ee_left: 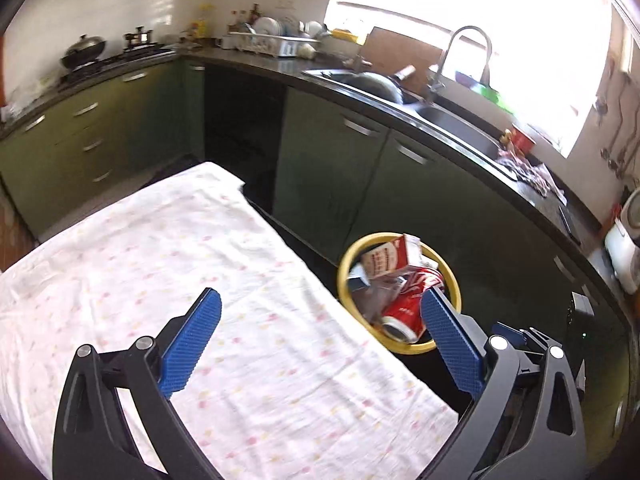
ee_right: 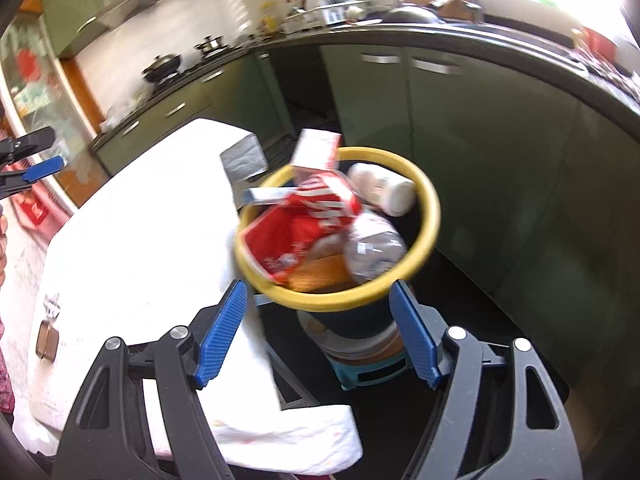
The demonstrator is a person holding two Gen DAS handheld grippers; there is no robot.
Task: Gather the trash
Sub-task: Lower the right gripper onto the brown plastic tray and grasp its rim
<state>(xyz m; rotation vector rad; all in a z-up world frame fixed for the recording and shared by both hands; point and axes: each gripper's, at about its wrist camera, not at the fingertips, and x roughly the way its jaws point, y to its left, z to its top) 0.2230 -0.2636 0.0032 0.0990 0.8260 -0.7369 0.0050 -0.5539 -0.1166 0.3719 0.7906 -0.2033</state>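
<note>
The left gripper [ee_left: 320,344] has its blue fingers [ee_left: 192,344] spread wide with nothing between them, above a white cloth with faint pink and yellow dots [ee_left: 200,272] that covers the counter. The yellow-rimmed bin [ee_left: 344,280] stands beyond the counter's edge, just ahead of the right-hand finger, whose tip overlaps its rim in this view. The bin is heaped with trash: a red can [ee_left: 404,312], a red-and-white carton [ee_left: 384,260] and crumpled clear plastic. In the right wrist view, the right gripper [ee_right: 320,308] has its fingers [ee_right: 220,336] set fairly wide and empty, one on either side of the bin's near rim [ee_right: 332,300], but whether they touch it cannot be told. Inside lie a red package [ee_right: 304,224], a white bottle [ee_right: 384,188], a crushed clear bottle [ee_right: 372,248] and a small white-and-red box [ee_right: 316,152]. The bin stands on a teal stool [ee_right: 372,372]. To the left of the fingers the cloth's corner hangs down beside the bin. Green cabinets [ee_right: 460,128] stand behind it, and a sink with a tap [ee_left: 468,60] lies farther off.
</note>
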